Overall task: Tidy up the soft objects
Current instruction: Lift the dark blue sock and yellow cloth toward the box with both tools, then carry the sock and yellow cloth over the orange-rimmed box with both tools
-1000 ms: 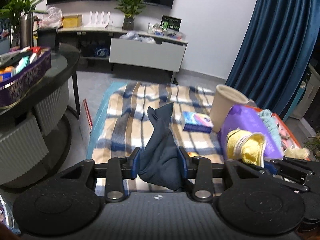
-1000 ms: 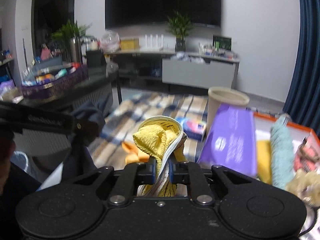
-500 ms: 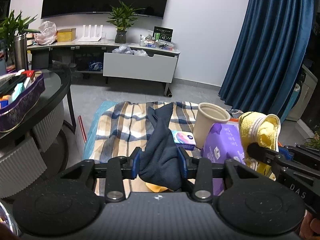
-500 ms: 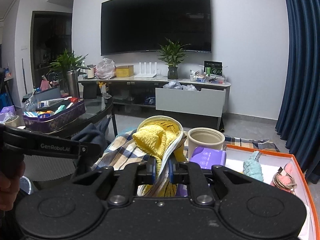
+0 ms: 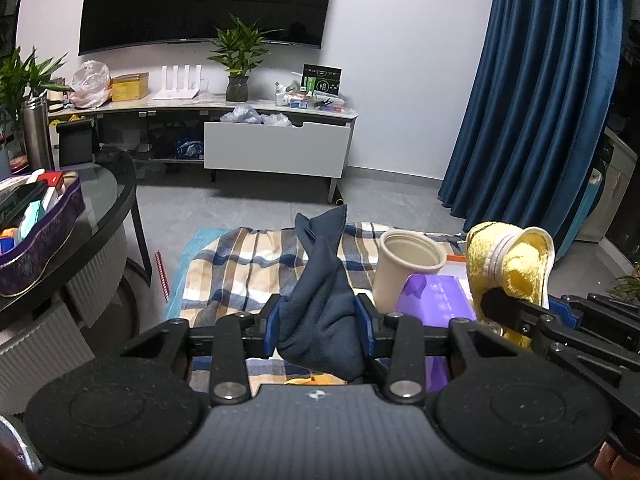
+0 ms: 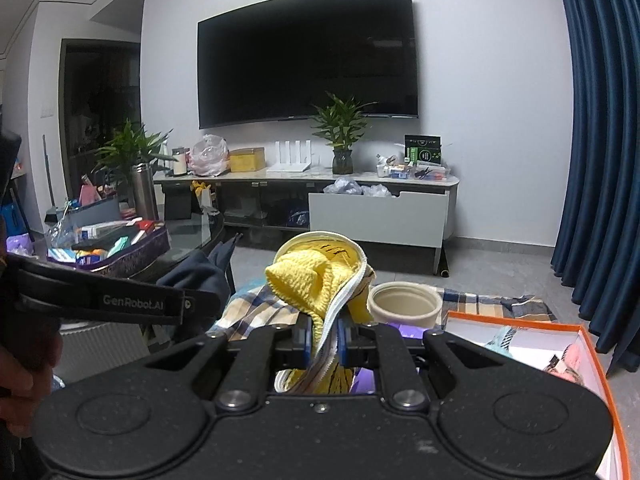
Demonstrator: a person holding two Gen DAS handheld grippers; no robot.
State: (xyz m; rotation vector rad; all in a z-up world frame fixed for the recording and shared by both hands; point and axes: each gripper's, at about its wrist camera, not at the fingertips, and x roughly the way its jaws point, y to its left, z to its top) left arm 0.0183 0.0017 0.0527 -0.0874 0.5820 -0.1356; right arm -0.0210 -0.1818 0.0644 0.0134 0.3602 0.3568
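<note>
While a crumpled dark navy cloth (image 5: 320,312) is clamped between the blue pads of the left gripper (image 5: 320,330) at the lower centre of the left wrist view, its free end is seen standing up above the pads. A yellow knitted cloth with a white zippered edge (image 6: 320,292) is pinched tightly in the right gripper (image 6: 325,338) at the centre of the right wrist view, and the same bundle appears at the right edge of the left wrist view. Below both cloths, a blue, tan and white plaid blanket (image 5: 240,268) is spread on the grey floor. On it, a beige paper cup (image 5: 404,268) stands upright just beside a purple packet (image 5: 432,296). An orange-rimmed white box (image 6: 592,360) holding small soft items is seen at the lower right of the right wrist view. At the left, a round glass-topped desk (image 5: 108,196) carries a purple tray (image 5: 48,236) of assorted items.
</note>
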